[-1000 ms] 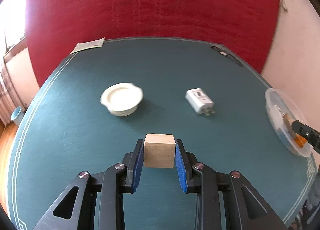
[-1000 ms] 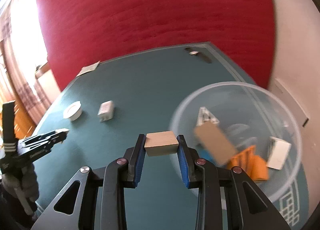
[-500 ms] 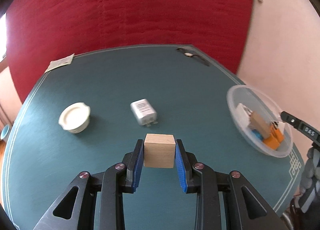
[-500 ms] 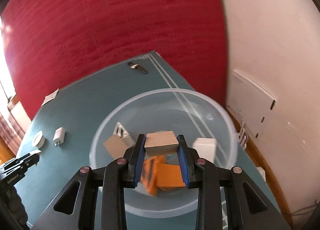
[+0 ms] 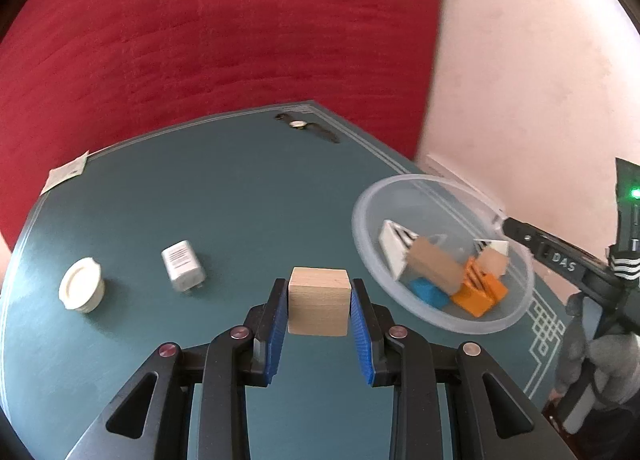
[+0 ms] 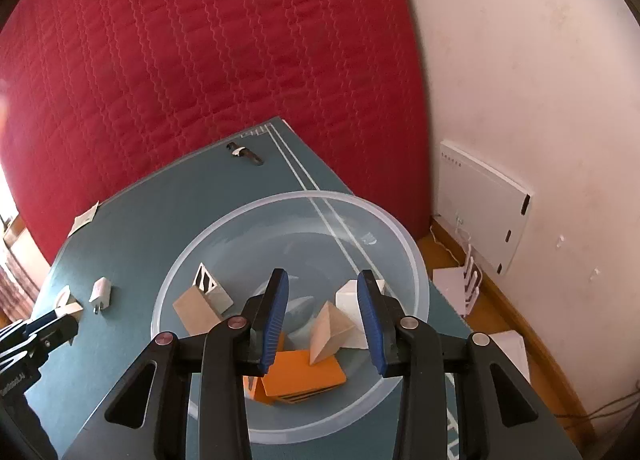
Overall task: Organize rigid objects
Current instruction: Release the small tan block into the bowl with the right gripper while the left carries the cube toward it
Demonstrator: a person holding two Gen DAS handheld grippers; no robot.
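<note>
1. The left gripper [image 5: 319, 302] has its two blue-padded fingers closed against the sides of a pale wooden cube [image 5: 318, 301], which it holds clear above the dark teal table [image 5: 240, 200].
2. The right gripper [image 6: 323, 314] hangs over the clear round plastic bowl [image 6: 394, 224] with its blue-padded fingers spread wide and nothing between them.
3. Directly below that gap, a small pale wooden block [image 6: 329, 331] sits tilted on one corner inside the bowl, resting on a flat orange block [image 6: 304, 374].
4. The bowl also holds a white block [image 6: 352, 302] touching the tilted one, a tan wooden block [image 6: 196, 312] on the left side, and a white triangular piece with black stripes [image 6: 208, 284] just behind it.
5. From the left wrist view, a blue block [image 5: 430, 293] shows low in the bowl, beside the orange one.
6. The bowl stands near the right edge of the table, by the white patterned border lines.
7. Still loose on the table are a white plug adapter with a barcode label [image 5: 183, 266] and a cream round lid [image 5: 81, 289], near each other and well apart from the bowl.
8. A dark wristwatch [image 5: 306, 126] lies at the far edge of the table, and a small paper packet [image 5: 66, 172] at the far left corner.
9. A red quilted cover [image 6: 180, 60] rises behind the table, beside a pale wall [image 6: 520, 80].
</note>
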